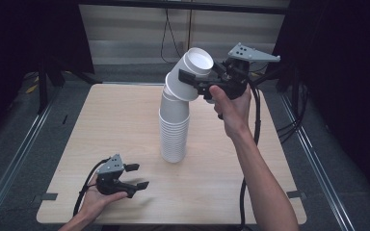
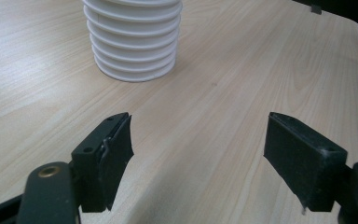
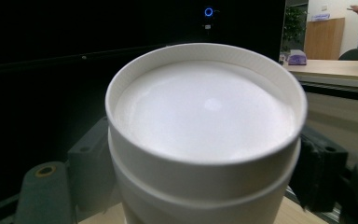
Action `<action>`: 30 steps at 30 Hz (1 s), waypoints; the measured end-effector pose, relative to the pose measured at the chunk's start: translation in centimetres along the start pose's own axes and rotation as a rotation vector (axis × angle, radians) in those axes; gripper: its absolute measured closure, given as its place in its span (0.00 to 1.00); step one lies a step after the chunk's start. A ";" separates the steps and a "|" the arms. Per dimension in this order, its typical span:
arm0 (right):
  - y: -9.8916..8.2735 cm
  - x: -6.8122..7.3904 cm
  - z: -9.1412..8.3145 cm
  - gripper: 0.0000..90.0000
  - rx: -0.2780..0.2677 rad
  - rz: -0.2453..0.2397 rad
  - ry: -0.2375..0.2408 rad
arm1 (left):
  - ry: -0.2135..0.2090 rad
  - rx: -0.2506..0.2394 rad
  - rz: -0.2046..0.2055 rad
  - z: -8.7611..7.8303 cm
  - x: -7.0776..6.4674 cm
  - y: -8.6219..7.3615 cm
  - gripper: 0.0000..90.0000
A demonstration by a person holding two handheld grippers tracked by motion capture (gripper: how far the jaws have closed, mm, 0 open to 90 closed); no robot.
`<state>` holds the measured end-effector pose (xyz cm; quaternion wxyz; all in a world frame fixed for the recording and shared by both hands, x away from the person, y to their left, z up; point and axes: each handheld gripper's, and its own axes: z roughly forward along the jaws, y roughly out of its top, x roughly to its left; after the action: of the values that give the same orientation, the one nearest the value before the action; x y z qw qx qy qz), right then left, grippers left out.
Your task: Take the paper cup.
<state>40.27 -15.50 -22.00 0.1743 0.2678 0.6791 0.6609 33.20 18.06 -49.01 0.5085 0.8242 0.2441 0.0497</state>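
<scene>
Right gripper [image 1: 192, 83]: jaws clenched on the sides of the top cups [image 1: 195, 67] of the white cup stack [image 1: 174, 130]. The cups are upside down. In the right gripper view I see a recessed cup base facing the camera, a second cup rim nested just below it, and a black pad pressed against the wall on each side. I cannot tell how many cups sit between the pads.

In the high view the upper few cups lean over toward the right gripper, away from the line of the stack. They are in contact with the cups beneath, not lifted clear. The lower part of the stack stands upright near the middle of the wooden table [image 1: 115, 120].

My right hand [image 1: 231, 106] holds its gripper roughly level, above the far right part of the table.

Left gripper [image 1: 137, 175]: jaws released, standing apart with bare tabletop between them. It rests low at the near left of the table in my left hand [image 1: 99, 199], pointing toward the base of the stack and well apart from it.
</scene>
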 end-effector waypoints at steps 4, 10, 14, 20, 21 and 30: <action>-0.1 -0.2 -1.1 0.25 0.001 0.006 -0.024 | 0.010 0.005 -0.002 0.0 0.1 0.0 0.24; -0.1 -0.3 -2.9 0.25 0.004 0.000 -0.055 | 0.007 -0.001 -0.014 0.0 0.1 0.1 0.23; -0.3 0.0 -3.8 0.25 0.011 -0.007 -0.069 | -0.007 -0.007 -0.022 0.0 0.1 0.1 0.23; -1.3 -0.4 -5.0 0.25 0.036 -0.001 -0.075 | -0.027 -0.018 -0.015 0.3 -0.4 0.3 0.23; -1.6 -0.5 -5.2 0.25 0.045 0.003 -0.078 | -0.030 -0.023 -0.015 0.3 -0.4 0.3 0.23; -3.5 -0.7 -7.1 0.25 0.076 0.004 -0.095 | -0.032 -0.027 -0.010 0.2 -0.4 0.6 0.23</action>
<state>36.17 -21.57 -25.05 0.1946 0.3069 0.6939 0.6216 33.10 17.47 -48.55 0.5238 0.8167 0.2392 0.0372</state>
